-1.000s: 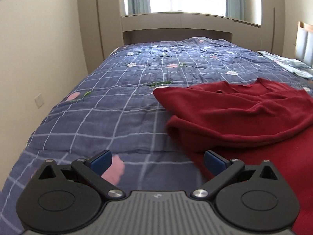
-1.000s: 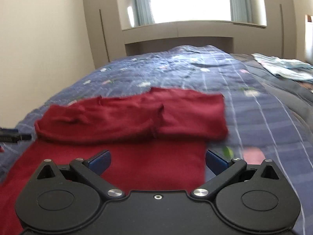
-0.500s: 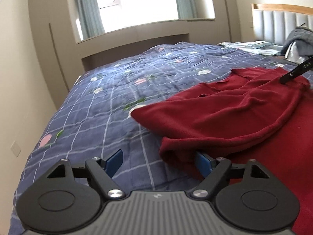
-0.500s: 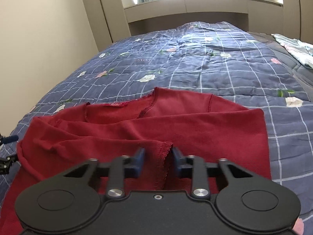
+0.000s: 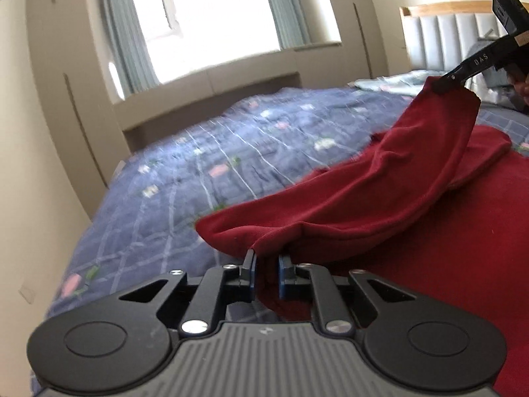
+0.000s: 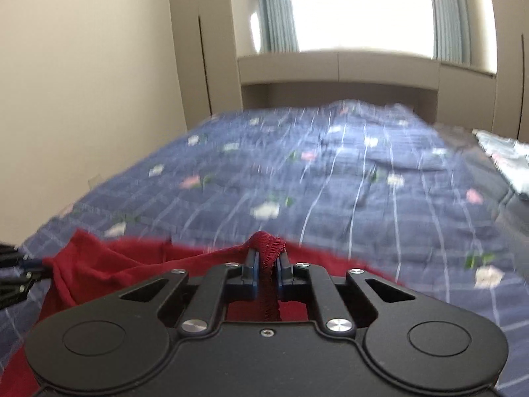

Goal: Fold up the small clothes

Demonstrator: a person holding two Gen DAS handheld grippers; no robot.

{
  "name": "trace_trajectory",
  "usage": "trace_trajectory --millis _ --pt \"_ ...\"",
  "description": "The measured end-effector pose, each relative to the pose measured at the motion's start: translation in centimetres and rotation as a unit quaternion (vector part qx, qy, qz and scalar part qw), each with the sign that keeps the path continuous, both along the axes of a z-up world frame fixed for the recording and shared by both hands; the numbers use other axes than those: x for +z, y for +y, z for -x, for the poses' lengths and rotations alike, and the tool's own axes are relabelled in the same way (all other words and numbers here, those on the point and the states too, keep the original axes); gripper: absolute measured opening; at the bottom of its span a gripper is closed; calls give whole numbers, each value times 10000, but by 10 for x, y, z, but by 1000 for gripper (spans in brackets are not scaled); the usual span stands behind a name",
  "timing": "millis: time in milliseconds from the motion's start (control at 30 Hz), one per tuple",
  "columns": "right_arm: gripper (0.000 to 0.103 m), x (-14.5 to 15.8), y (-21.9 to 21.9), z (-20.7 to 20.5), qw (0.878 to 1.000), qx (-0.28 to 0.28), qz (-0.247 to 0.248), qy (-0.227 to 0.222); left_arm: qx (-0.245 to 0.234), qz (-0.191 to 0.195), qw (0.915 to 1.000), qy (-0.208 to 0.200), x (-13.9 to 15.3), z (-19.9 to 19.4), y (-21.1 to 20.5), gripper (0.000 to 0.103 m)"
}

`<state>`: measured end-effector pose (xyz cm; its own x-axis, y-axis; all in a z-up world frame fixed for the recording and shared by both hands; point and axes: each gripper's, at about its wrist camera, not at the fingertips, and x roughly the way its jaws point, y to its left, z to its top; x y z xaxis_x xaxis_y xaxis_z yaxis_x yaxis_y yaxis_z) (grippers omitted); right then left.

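Left gripper: blue pads pinched together on a fold of the red garment, cloth bunched between them and spilling down behind the fingers. Right gripper: likewise clamped, a ribbed red edge of the garment standing up in a small hump between its pads and running back toward the black body. Seen from the left wrist view, right gripper's fingertips up near the top right, raising one end of the fabric clear of the bed, so that a red band sags in a long curve from there down to the left gripper. Rest of the garment spread flat below and to the right, on the blue checked quilt with its small floral patches. From the right wrist view, part of the left gripper at the far left edge, touching the other lifted end. Beyond the quilt, a beige ledge and a bright window with grey-green curtains; a padded headboard and pale bedding off to the right. Background blurred in both views.
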<state>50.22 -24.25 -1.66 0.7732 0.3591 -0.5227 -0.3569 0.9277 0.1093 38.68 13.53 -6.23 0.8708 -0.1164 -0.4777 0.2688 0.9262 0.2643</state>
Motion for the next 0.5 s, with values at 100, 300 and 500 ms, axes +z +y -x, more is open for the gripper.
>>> trace_trajectory --millis 100,300,500 --pt "10 -11 -2 -1 9997 -106 56 228 215 -49 9990 -400 3 19 -5 12" --pt "10 -58 -5 0 9961 -304 298 768 468 21 9988 146 -22 26 -6 11" --pt "11 -77 -7 5 9954 -313 271 868 541 4 9981 293 -24 24 -4 11"
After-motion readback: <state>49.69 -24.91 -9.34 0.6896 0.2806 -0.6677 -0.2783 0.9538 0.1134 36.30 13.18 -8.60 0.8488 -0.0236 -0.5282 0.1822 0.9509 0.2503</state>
